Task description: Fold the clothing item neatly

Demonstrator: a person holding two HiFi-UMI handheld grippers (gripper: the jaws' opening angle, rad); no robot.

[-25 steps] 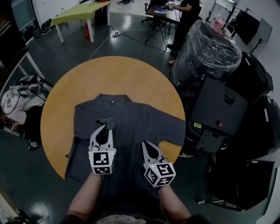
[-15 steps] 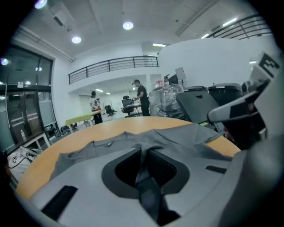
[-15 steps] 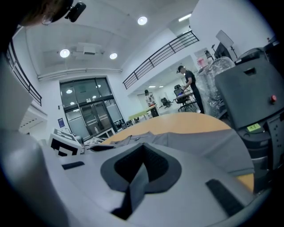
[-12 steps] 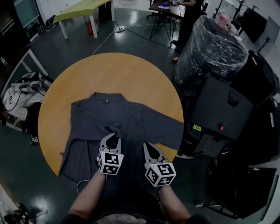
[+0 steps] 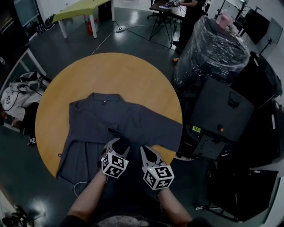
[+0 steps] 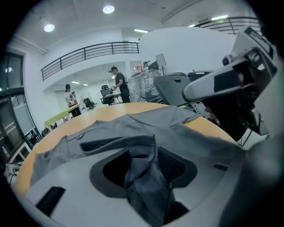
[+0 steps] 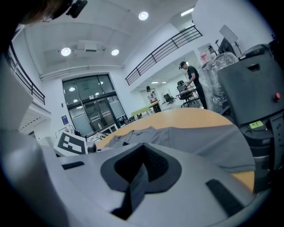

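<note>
The left gripper (image 5: 117, 141) is low over the near side of the table. Its jaws have just been opening and now stand wide apart. A loose fold of the grey shirt (image 5: 111, 119) stands up between them, but the pads do not squeeze it. In the left gripper view the fold (image 6: 144, 170) droops from the gap toward the camera.

The right gripper (image 5: 148, 150) is just beside the left one, on its right. Its jaws are closed tight on a thin bit of the same shirt. In the right gripper view that bit shows as a dark strip (image 7: 138, 181) pinched in the gap.

The shirt is spread out on the round table (image 5: 115, 73), which is orange-brown. The collar lies on the far side, away from the person. One sleeve reaches toward the table's right edge. The shirt's near left corner hangs over the table edge.

Right of the table stands a big thing wrapped in clear plastic (image 5: 213, 48), and next to it a black box (image 5: 222, 111). Far off, across the floor, is a green table (image 5: 80, 9).
</note>
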